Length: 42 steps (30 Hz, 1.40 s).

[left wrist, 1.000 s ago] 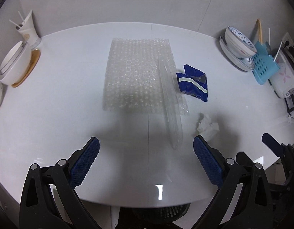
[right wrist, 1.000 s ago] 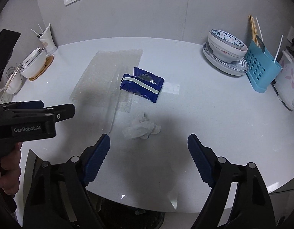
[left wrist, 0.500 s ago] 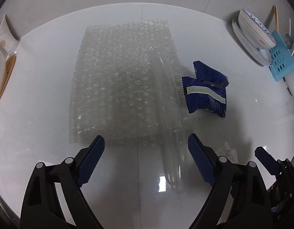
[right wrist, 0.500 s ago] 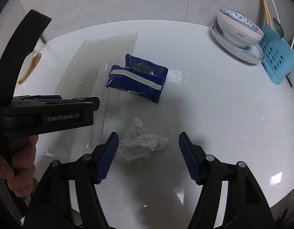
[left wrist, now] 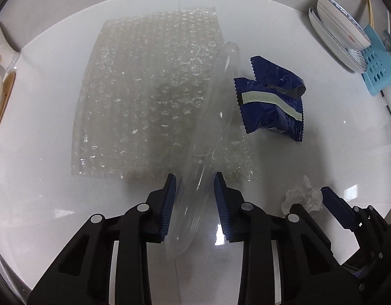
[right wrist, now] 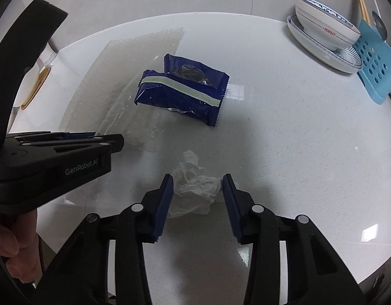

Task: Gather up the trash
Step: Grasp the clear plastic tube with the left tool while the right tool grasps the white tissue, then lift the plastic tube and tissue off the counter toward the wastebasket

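A long clear plastic tube [left wrist: 215, 117] lies slanted across the right edge of a sheet of bubble wrap [left wrist: 144, 96]. My left gripper [left wrist: 194, 198] points down at the tube's near end. Its jaws are closing, and both pads touch the tube. A crumpled white tissue [right wrist: 195, 190] sits between the closing jaws of my right gripper [right wrist: 198, 198], squeezed by both pads. Beyond it lies a torn blue snack wrapper [right wrist: 180, 89], also in the left wrist view [left wrist: 269, 104]. The left gripper [right wrist: 55, 162] and a hand [right wrist: 12, 249] fill the left side of the right wrist view.
On the round white table [right wrist: 297, 152], a bowl on a plate [right wrist: 325, 35] and a blue utensil holder [right wrist: 373, 66] with chopsticks stand at the far right. A paper cup [left wrist: 3, 48] and a white dish on a wooden coaster are at the far left. The table's front edge is close below both grippers.
Both grippers came down to the table and their jaws narrowed, the left around the clear tube, the right around the tissue. The tube's near end swung left and the tissue got squeezed narrower.
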{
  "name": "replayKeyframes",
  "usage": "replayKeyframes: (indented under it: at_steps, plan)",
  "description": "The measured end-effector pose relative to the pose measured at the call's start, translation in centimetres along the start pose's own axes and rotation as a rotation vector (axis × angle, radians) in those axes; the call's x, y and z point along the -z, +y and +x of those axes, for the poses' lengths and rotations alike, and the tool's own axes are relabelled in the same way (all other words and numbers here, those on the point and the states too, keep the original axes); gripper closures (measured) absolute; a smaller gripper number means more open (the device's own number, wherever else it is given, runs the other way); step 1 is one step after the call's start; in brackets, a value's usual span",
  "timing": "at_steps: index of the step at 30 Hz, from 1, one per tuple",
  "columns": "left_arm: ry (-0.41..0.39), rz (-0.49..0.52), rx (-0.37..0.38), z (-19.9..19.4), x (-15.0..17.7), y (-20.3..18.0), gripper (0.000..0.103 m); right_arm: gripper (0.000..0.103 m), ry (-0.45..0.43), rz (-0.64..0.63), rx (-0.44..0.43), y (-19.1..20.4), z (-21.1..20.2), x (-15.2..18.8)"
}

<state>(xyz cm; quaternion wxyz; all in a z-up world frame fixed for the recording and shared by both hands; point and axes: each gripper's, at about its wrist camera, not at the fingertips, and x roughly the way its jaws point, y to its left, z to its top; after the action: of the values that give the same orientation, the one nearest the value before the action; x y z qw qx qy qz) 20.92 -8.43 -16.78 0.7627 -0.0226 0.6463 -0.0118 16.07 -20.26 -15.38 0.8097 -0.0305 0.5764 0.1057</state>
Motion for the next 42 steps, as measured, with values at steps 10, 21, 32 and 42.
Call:
replayKeyframes:
  at_steps: [10,21,32,42]
  plan:
    - [-0.034,-0.027,0.001,-1.4,0.9,1.2,0.078,0.084,-0.002,0.026,0.014,-0.8,0.1,0.2]
    - [-0.072,-0.047,-0.013,-3.9,2.8,3.2,0.079,0.085,-0.046,0.042,0.022,-1.2,-1.9,0.6]
    - [-0.090,-0.078,-0.010,-5.4,4.0,4.0,0.079,0.085,-0.086,0.047,0.034,-1.7,-4.2,1.2]
    - [-0.112,-0.096,-0.013,-6.9,5.8,4.4,0.079,0.085,-0.114,0.042,0.042,-2.4,-6.2,2.3]
